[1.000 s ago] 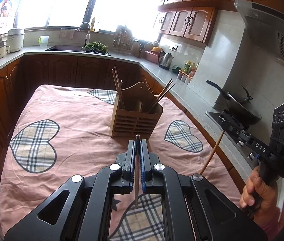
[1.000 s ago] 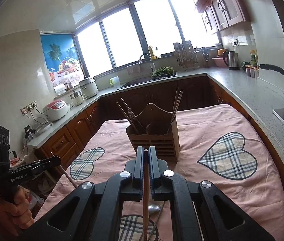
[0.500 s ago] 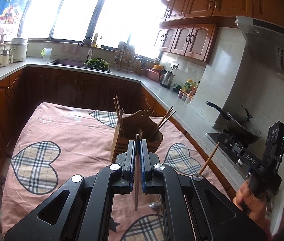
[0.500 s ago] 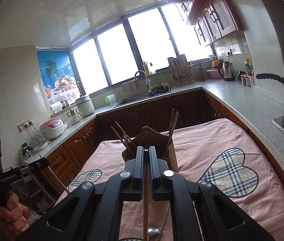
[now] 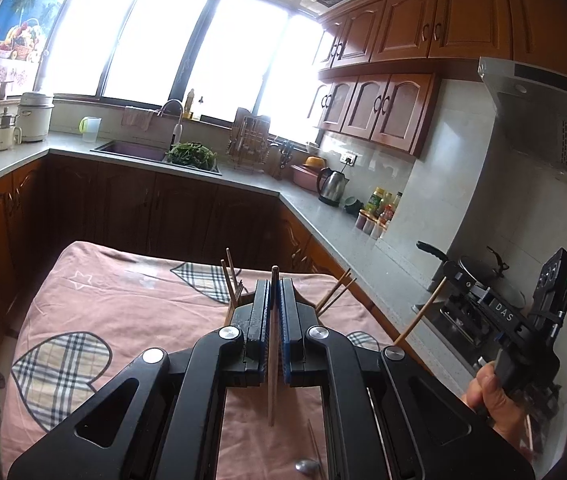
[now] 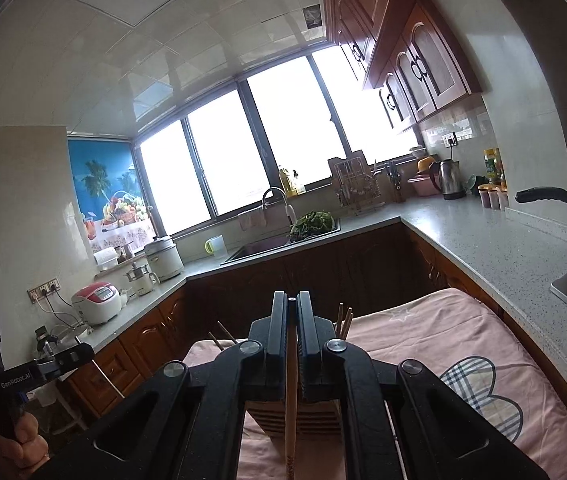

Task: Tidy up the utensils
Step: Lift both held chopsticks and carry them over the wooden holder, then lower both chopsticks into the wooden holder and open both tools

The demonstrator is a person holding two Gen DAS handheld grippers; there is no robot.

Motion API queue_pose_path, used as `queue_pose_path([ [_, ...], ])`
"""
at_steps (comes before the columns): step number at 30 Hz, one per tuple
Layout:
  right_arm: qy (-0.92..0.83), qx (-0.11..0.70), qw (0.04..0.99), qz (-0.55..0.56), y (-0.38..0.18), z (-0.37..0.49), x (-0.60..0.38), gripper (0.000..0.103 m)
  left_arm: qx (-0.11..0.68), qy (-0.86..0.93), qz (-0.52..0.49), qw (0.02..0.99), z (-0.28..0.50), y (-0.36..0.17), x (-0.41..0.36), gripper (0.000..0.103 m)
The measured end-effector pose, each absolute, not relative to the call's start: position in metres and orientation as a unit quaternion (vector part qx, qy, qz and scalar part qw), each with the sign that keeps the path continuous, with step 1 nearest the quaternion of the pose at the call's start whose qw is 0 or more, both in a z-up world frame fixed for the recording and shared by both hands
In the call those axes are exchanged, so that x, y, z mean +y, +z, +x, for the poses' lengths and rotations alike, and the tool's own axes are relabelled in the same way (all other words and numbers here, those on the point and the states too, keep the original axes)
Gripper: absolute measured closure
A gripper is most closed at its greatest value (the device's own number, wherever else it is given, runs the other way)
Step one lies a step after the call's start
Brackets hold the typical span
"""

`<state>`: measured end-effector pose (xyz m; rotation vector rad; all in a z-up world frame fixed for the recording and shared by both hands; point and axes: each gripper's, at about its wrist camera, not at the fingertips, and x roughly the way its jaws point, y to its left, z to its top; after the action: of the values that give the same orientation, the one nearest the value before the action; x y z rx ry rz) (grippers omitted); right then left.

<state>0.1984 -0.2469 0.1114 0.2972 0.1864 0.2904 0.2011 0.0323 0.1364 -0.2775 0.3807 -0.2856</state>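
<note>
Left wrist view: the left gripper has its jaws clenched on a single wooden chopstick, which stands nearly upright between the blue pads, its top just above the jaw tips and its lower end hanging over the pink cloth with plaid hearts. The wooden utensil holder sits on the cloth just beyond the jaws, mostly hidden by them, with chopsticks leaning out on its left and right. A spoon bowl lies on the near cloth. At far right a hand carries the right gripper, clamped on a second chopstick that slants down to the left. Right wrist view: the right gripper's jaws grasp that chopstick, running straight down between them. The holder's slatted wall shows directly under the jaws. At far left, a hand holds the left gripper.
</note>
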Motion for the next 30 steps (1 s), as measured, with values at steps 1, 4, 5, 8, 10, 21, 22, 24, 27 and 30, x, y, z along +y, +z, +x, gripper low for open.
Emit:
queue_pose_path([
  [1,0.143,0.088,0.975,0.149,0.114,0.203,-0.248,0.098,0.185,-0.139,-0.137,0.963,0.206,0.138,0.032,0.099],
  [4,0.14,0.077,0.975,0.153,0.118,0.215,-0.251,0.098,0.18,-0.134,-0.142,0.964,0.222,0.143,0.033,0.099],
  [5,0.137,0.074,0.976,0.153,0.119,0.22,-0.251,0.098,0.178,-0.132,-0.144,0.965,0.227,0.144,0.033,0.099],
  [8,0.132,0.066,0.977,0.156,0.12,0.235,-0.253,0.098,0.17,-0.129,-0.149,0.965,0.241,0.147,0.034,0.099],
  [10,0.129,0.062,0.977,0.157,0.12,0.244,-0.254,0.098,0.167,-0.127,-0.154,0.966,0.251,0.148,0.035,0.099],
  [21,0.123,0.044,0.981,0.14,0.113,0.285,-0.245,0.098,0.159,-0.106,-0.173,0.966,0.305,0.133,0.038,0.099],
  [22,0.122,0.043,0.982,0.139,0.111,0.288,-0.245,0.098,0.159,-0.102,-0.175,0.966,0.309,0.129,0.038,0.099],
  [24,0.121,0.046,0.982,0.14,0.105,0.293,-0.244,0.098,0.161,-0.097,-0.181,0.966,0.314,0.12,0.04,0.099],
  [27,0.116,0.048,0.983,0.137,0.094,0.298,-0.242,0.098,0.162,-0.088,-0.184,0.965,0.322,0.107,0.039,0.099],
  [30,0.119,0.054,0.982,0.14,0.08,0.303,-0.24,0.098,0.171,-0.086,-0.186,0.964,0.328,0.092,0.037,0.099],
])
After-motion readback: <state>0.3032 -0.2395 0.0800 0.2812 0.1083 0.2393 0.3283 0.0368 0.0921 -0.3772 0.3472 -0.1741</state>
